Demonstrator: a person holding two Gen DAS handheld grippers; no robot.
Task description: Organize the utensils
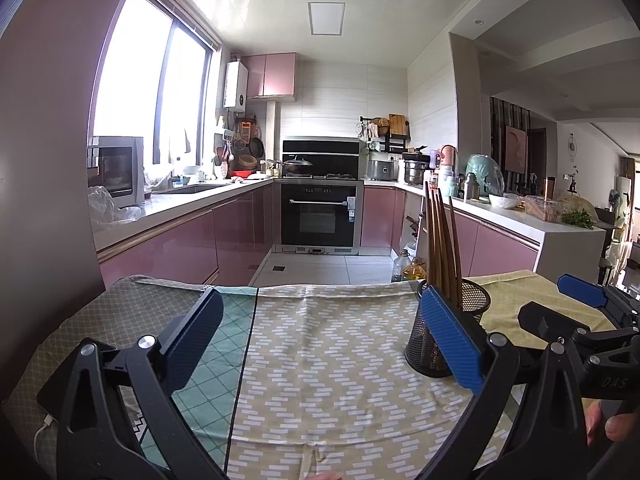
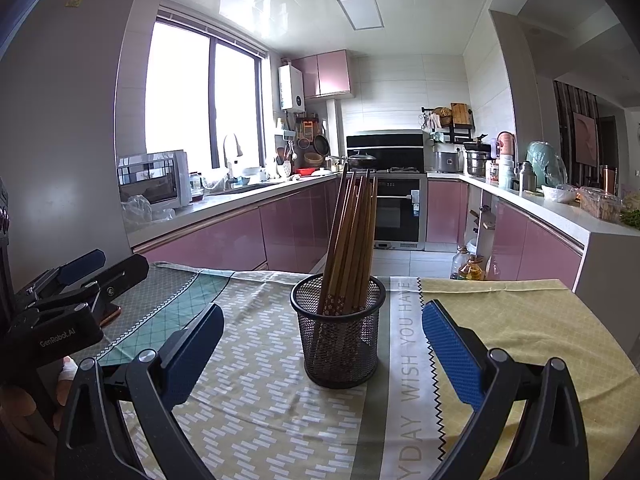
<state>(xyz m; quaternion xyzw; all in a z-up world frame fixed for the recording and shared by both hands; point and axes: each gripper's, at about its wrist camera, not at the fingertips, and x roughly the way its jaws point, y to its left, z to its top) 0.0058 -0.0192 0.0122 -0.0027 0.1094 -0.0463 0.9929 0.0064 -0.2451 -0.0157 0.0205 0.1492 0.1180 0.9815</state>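
Observation:
A black mesh cup (image 2: 338, 344) stands upright on the cloth-covered table (image 2: 520, 320) with several wooden chopsticks (image 2: 352, 232) leaning in it. My right gripper (image 2: 324, 354) is open, its blue pads wide on either side of the cup and touching nothing. In the left wrist view the cup (image 1: 424, 340) and chopsticks (image 1: 440, 240) are at the right, partly behind one blue pad. My left gripper (image 1: 320, 340) is open over bare cloth, left of the cup, and holds nothing. Each view also catches the other gripper at its edge: right gripper (image 1: 560, 306), left gripper (image 2: 100, 270).
Patterned cloths (image 1: 320, 360) cover the table, whose far edge (image 1: 320, 285) drops to the kitchen floor. A dark flat device with a white cable (image 1: 44, 408) lies at the left edge. Oil bottles (image 2: 468, 268) stand on the floor beyond. A hand (image 1: 612, 424) holds the right gripper.

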